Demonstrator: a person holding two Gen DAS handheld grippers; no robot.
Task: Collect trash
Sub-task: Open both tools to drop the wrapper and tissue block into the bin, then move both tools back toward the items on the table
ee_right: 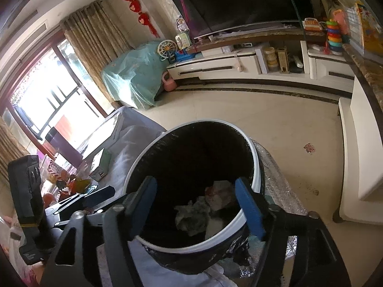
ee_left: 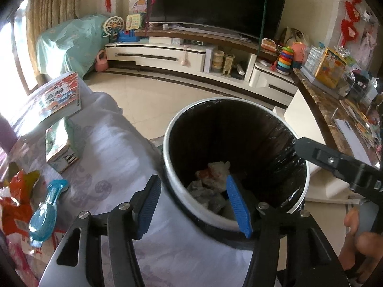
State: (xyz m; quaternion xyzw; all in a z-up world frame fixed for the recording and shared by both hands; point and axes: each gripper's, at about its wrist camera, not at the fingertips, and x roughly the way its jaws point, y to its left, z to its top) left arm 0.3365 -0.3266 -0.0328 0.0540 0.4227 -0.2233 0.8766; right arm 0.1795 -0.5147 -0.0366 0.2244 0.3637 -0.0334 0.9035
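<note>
trash run: two wads already in the bin, more still on the table

so both grippers hang over the bin right now and both are empty. left gripper has its jaws about half spread, nothing between the blue pads, and they straddle the near rim at roughly 6 o'clock of the bin mouth. right gripper is spread a bit wider, also holding nothing, its jaws framing the bin opening from the near side.

done so far, as far as i can judge: crumpled paper sits at the bottom of the bin, with a whitish wrapper with a red patch just beside it at about 1 o'clock. both lie well below the jaws, straight down between them in the right wrist view.

left to do, my guess: the red snack wrapper at 9 o'clock on the table looks like trash. the blue plastic scoop beside it, can't tell. the books farther up at 10 o'clock probably stay.
</note>
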